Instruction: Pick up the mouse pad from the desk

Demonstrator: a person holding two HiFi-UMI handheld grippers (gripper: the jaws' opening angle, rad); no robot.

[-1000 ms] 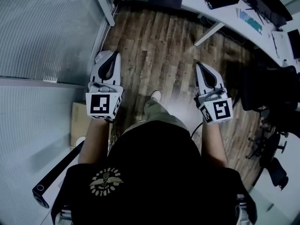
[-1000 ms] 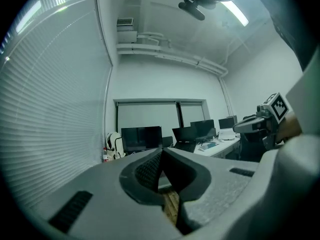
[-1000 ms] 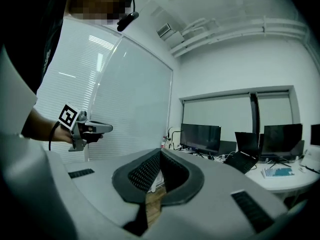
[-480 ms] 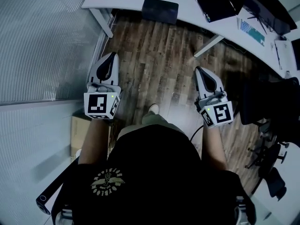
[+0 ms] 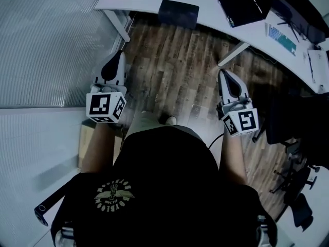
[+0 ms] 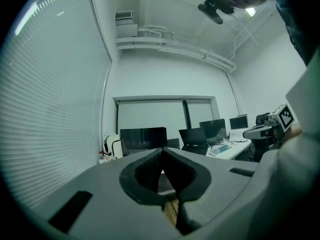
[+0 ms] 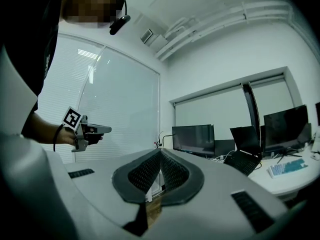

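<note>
Dark rectangular mouse pad point(image 5: 178, 13) lies flat at the near edge of the white desk point(image 5: 149, 1), well ahead of both grippers. Left gripper point(image 5: 120, 55) and right gripper point(image 5: 222, 73) have jaws closed on nothing. The pad is probably thin, light and floppy — pinch its near edge, which appears to overhang.

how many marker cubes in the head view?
2. One cube on the left gripper, by the glass wall; the other on the right gripper, over the wood floor. None seems hidden.

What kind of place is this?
Most likely an office: a long white desk holds a laptop and a keyboard, and several monitors stand along it.
</note>
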